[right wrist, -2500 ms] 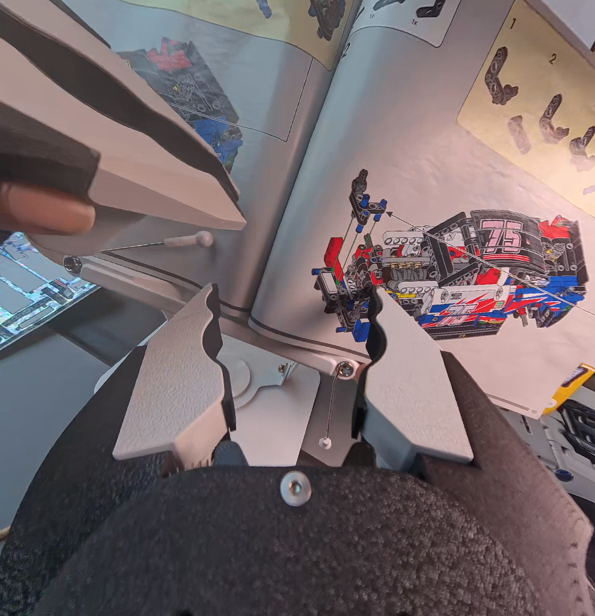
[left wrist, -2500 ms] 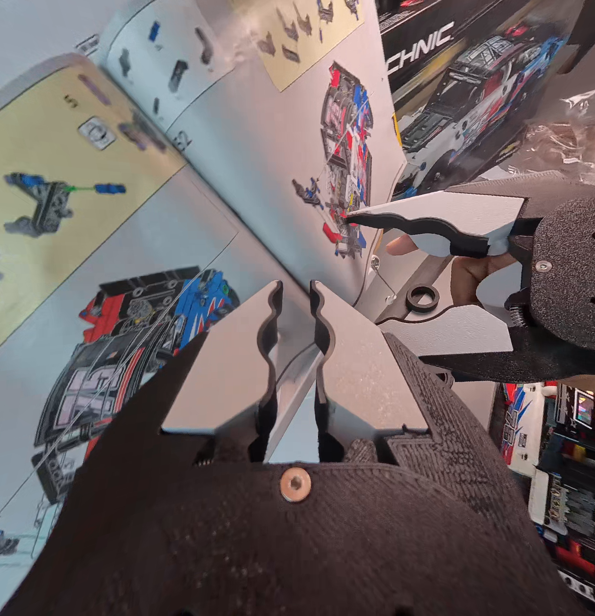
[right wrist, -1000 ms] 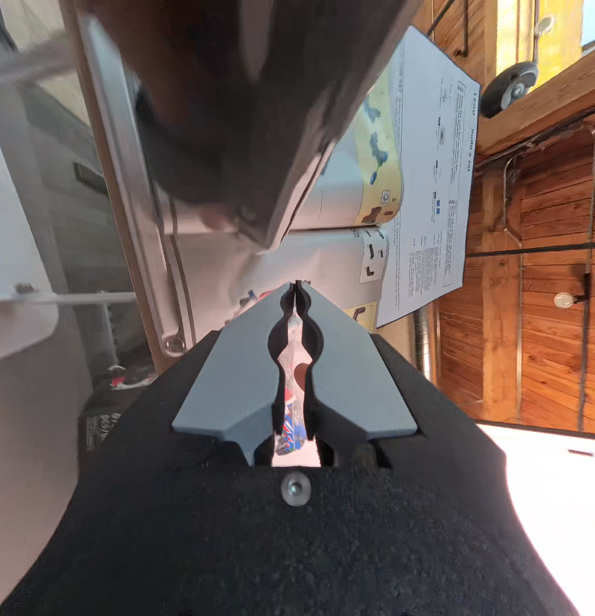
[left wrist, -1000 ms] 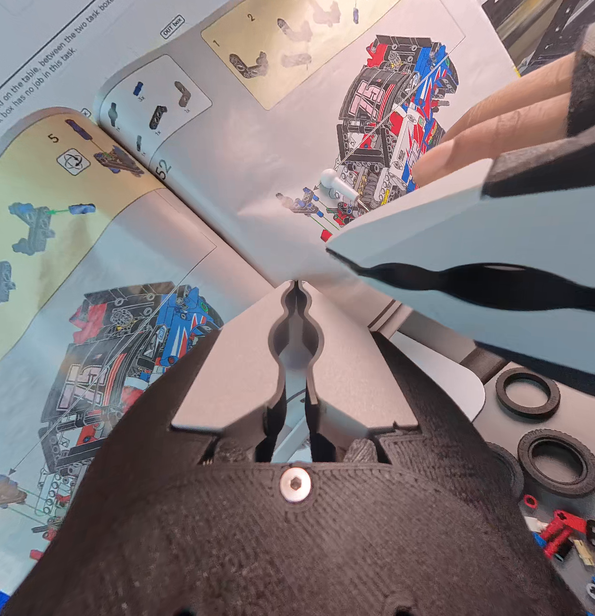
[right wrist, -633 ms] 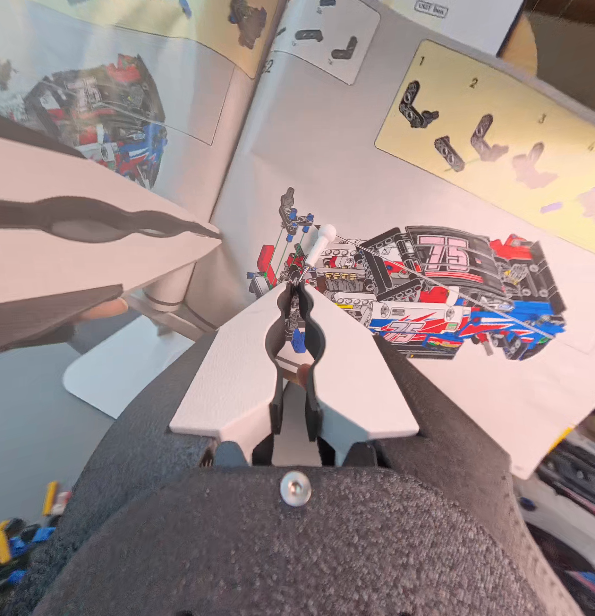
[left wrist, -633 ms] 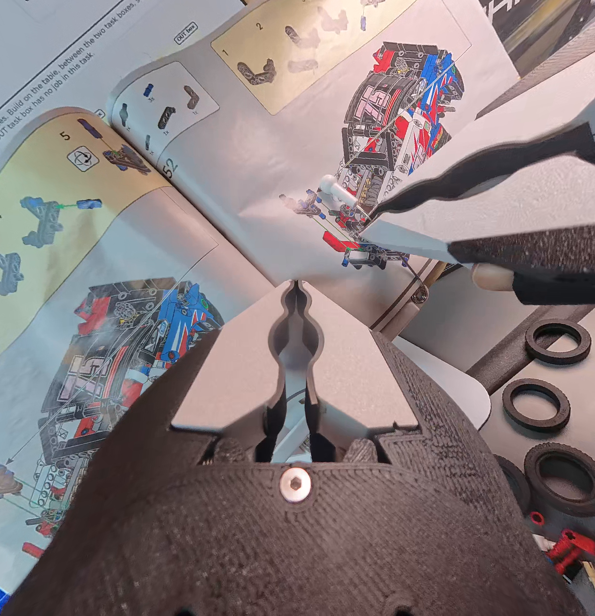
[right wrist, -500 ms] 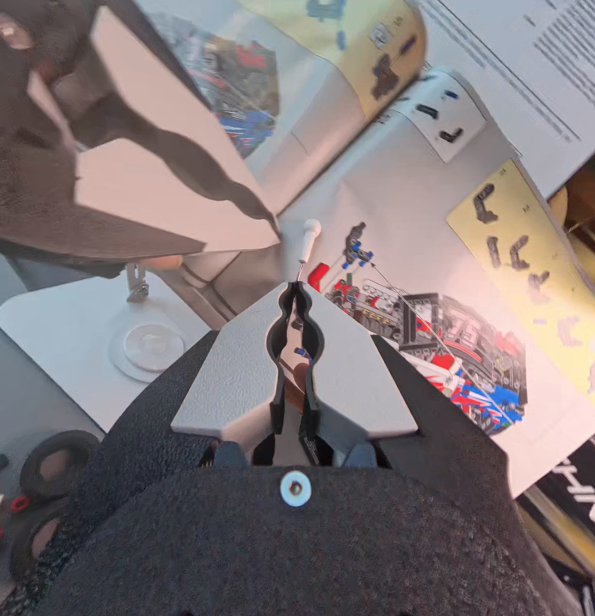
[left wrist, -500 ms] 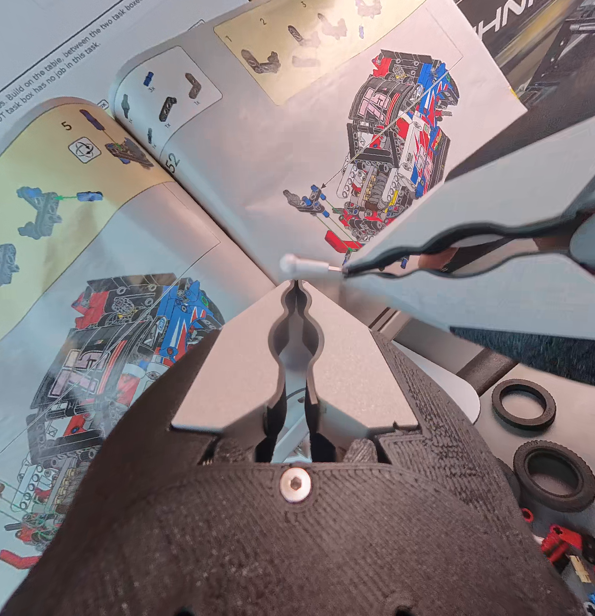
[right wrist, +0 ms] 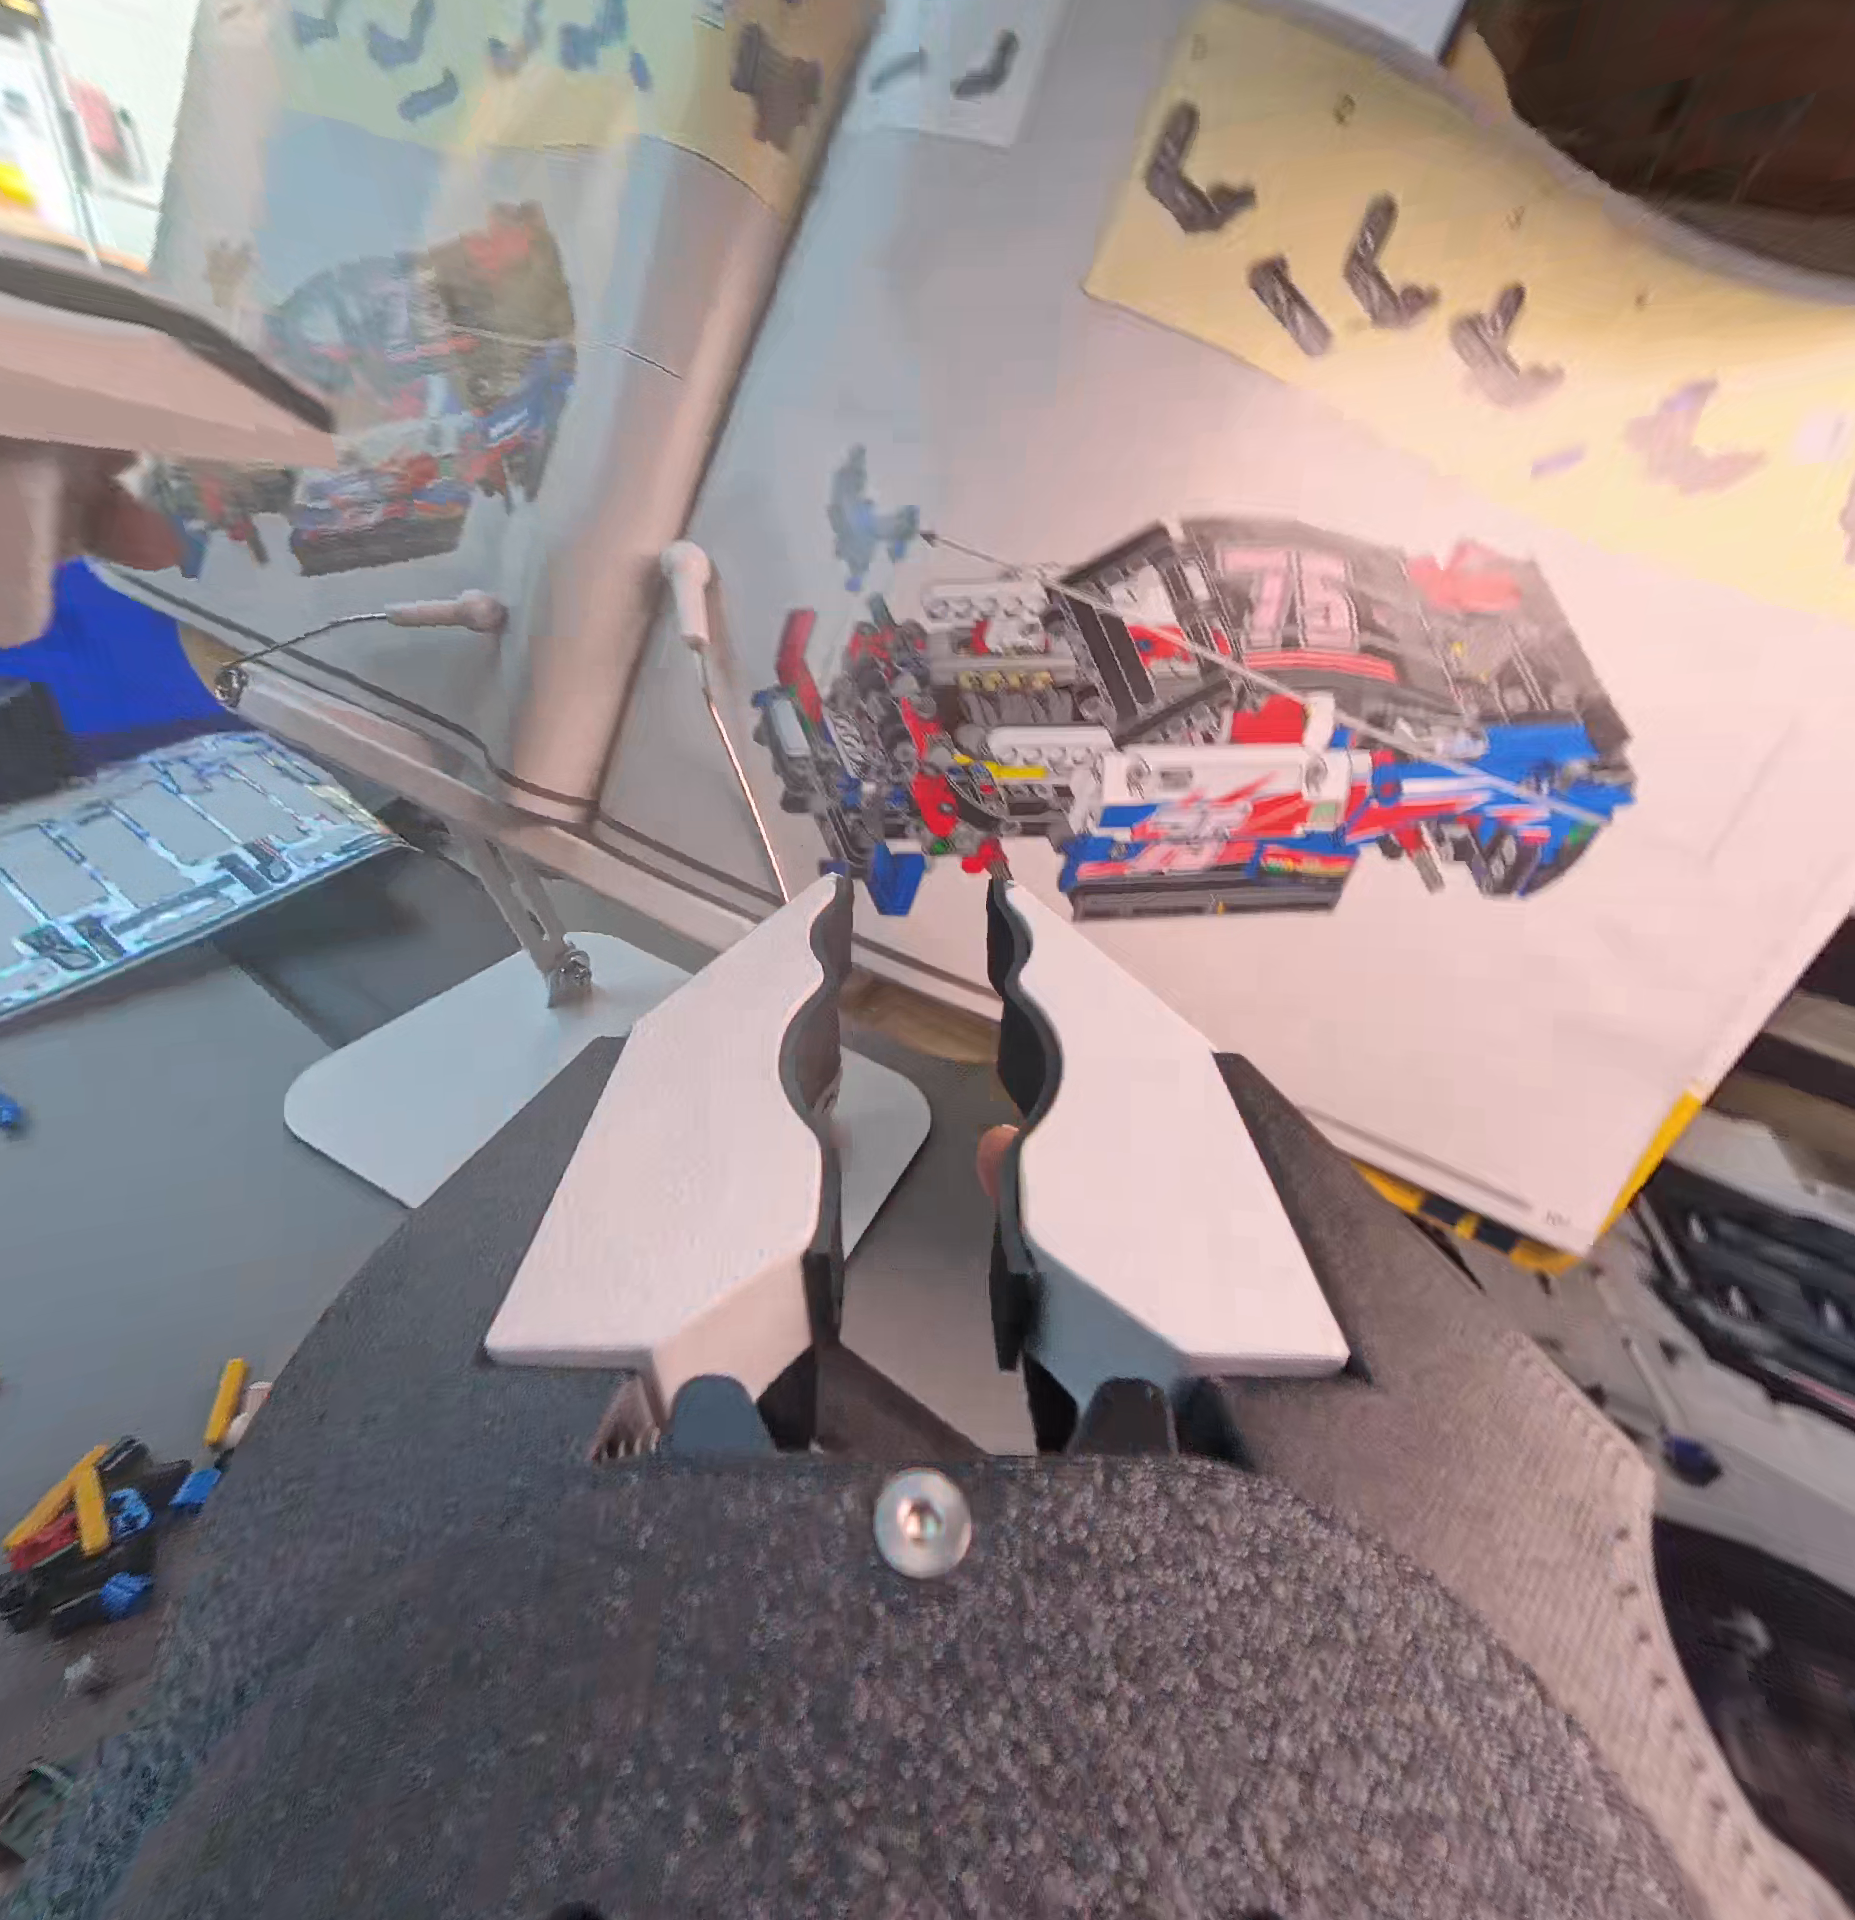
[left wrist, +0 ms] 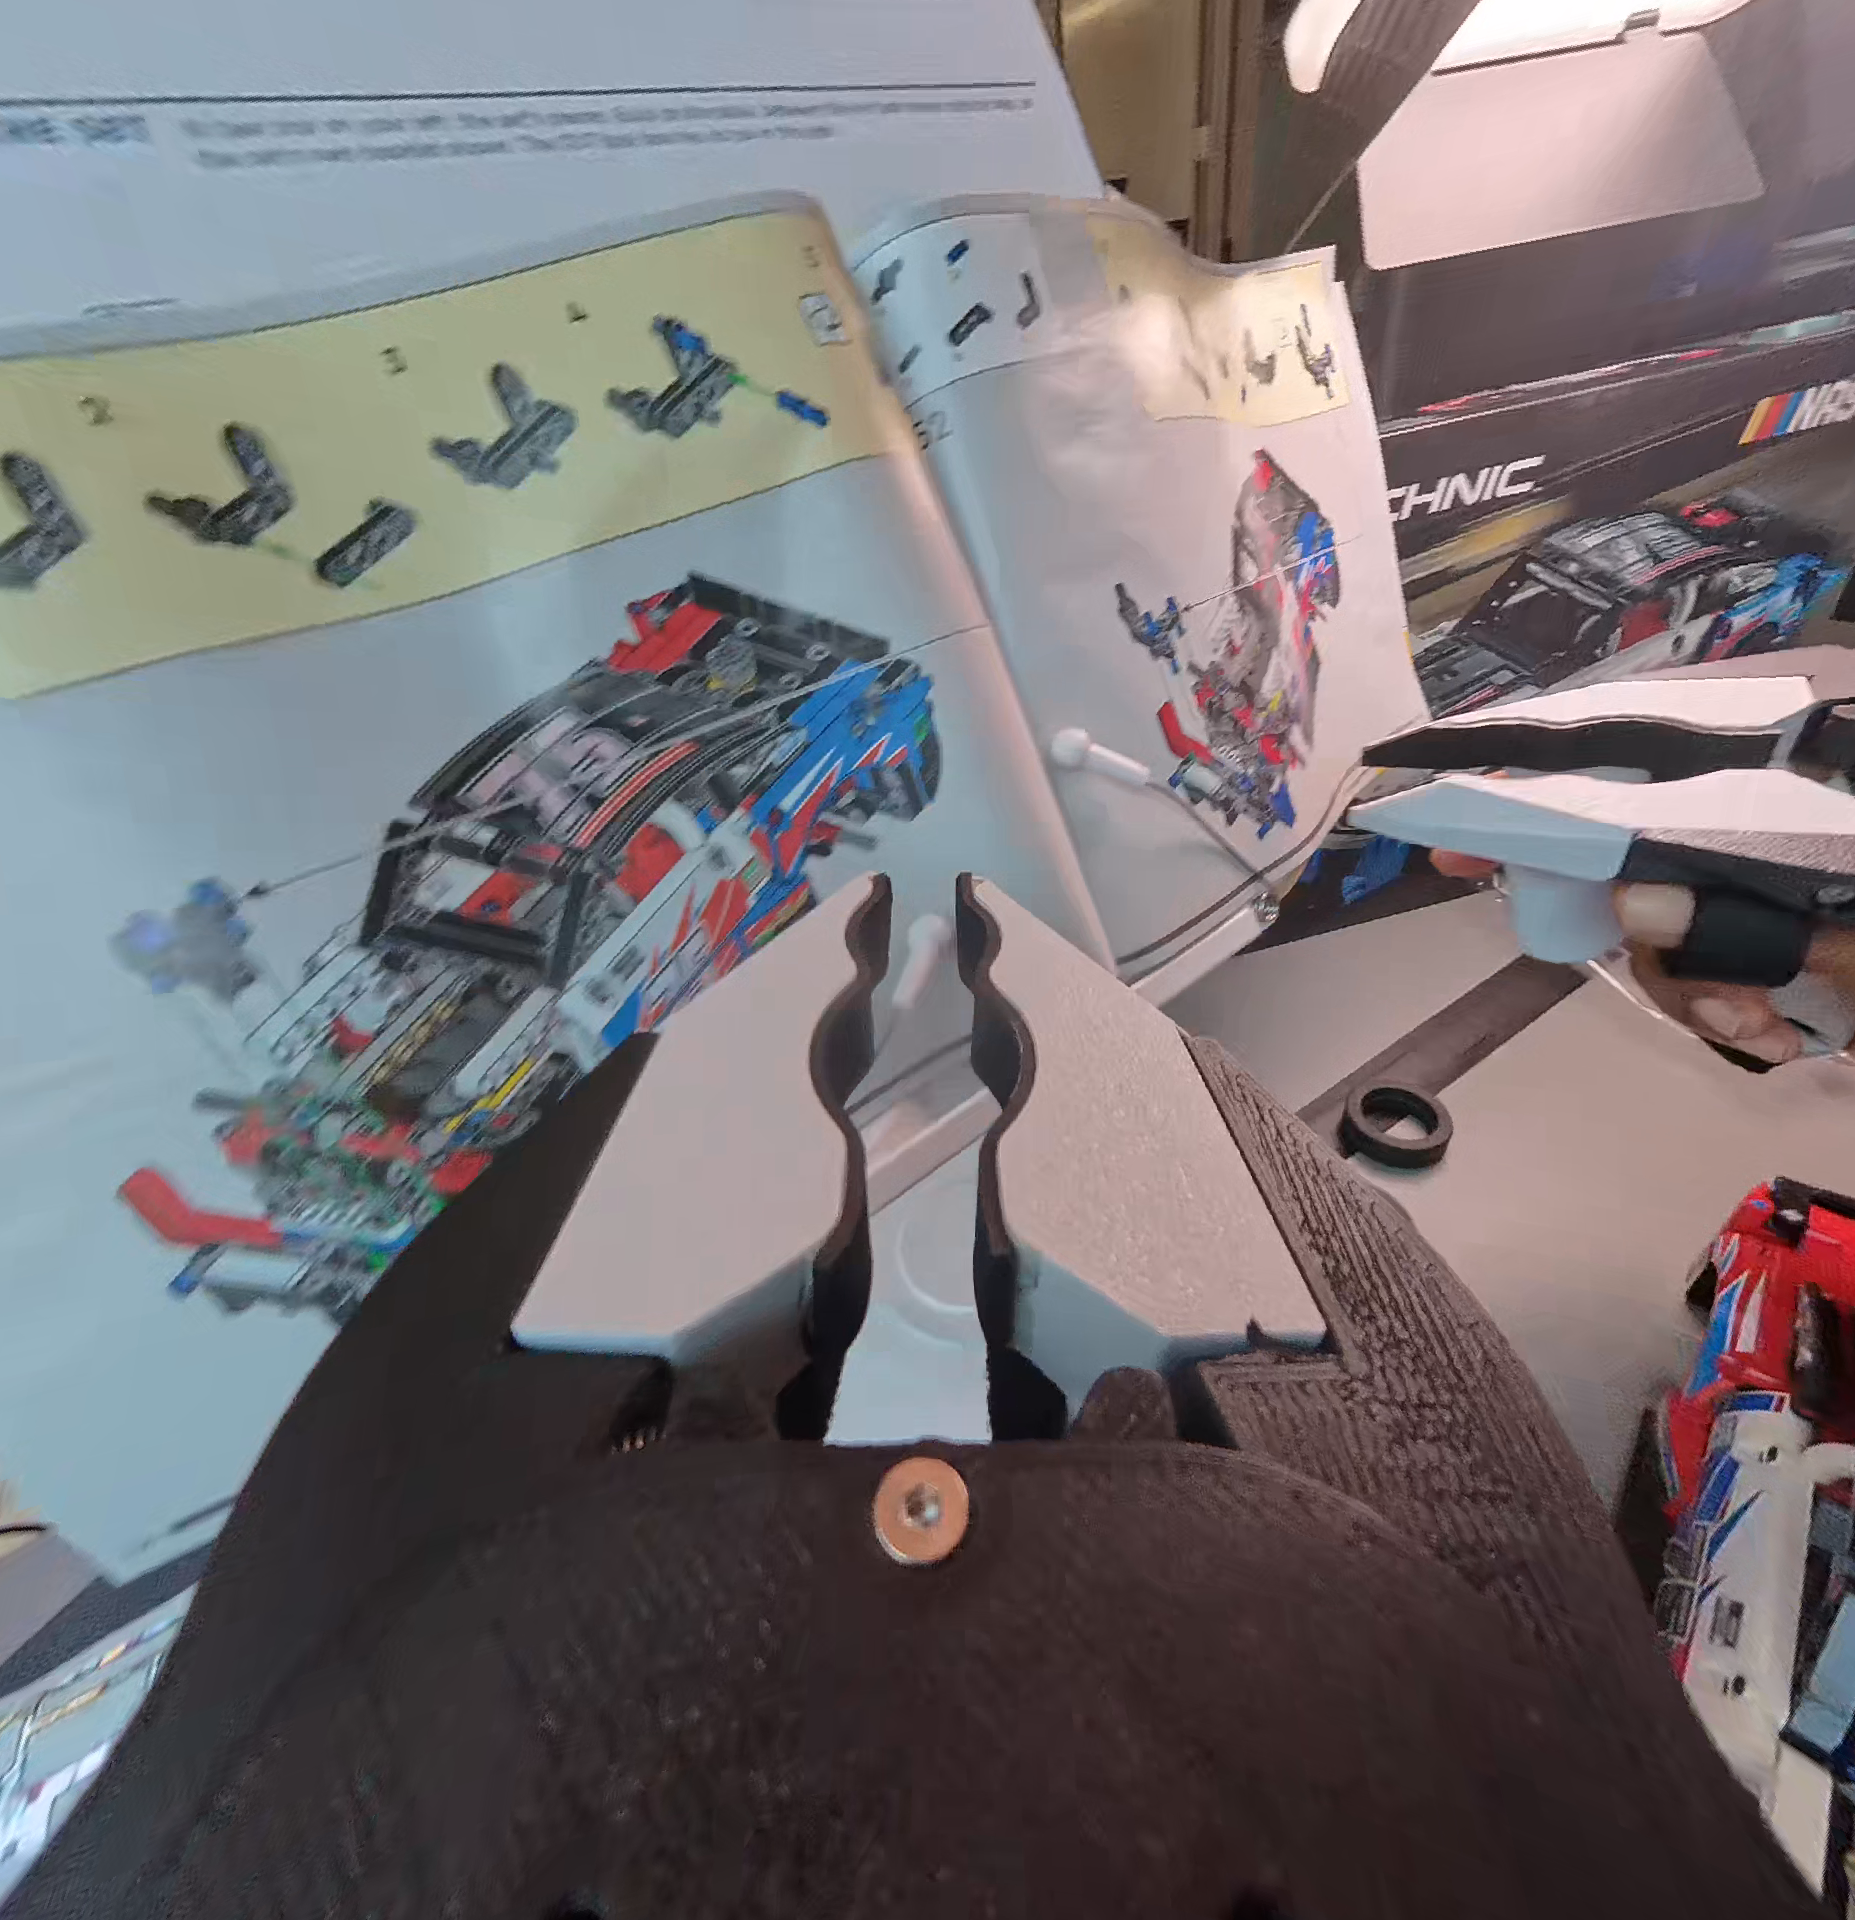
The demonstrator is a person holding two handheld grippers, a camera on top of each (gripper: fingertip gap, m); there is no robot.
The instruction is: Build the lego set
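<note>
The open instruction booklet (left wrist: 590,727) stands on a white stand (right wrist: 435,1101). Two white-tipped wire page clips lie against it, one on the right page (right wrist: 686,571) and one near the left page (right wrist: 455,613). My left gripper (left wrist: 921,894) is open by a narrow gap and empty, and the left clip's tip (left wrist: 921,961) shows just beyond it. My right gripper (right wrist: 915,888) is open and empty below the car drawing, beside the right clip's wire. It also shows in the left wrist view (left wrist: 1359,790). A partly built red, white and blue car (left wrist: 1775,1455) sits at the lower right.
The set's box (left wrist: 1629,520) stands behind the booklet. A black tyre ring (left wrist: 1396,1127) lies on the grey table by the stand. Loose small pieces (right wrist: 81,1538) lie at the lower left. A printed sheet (right wrist: 123,862) lies flat to the left. The grippers' ends are close to 15 centimetres from one another.
Both grippers were shut half a second ago and now stand open. The right one has let go of the white-tipped clip, which now rests on the right page. Both have pulled back.
</note>
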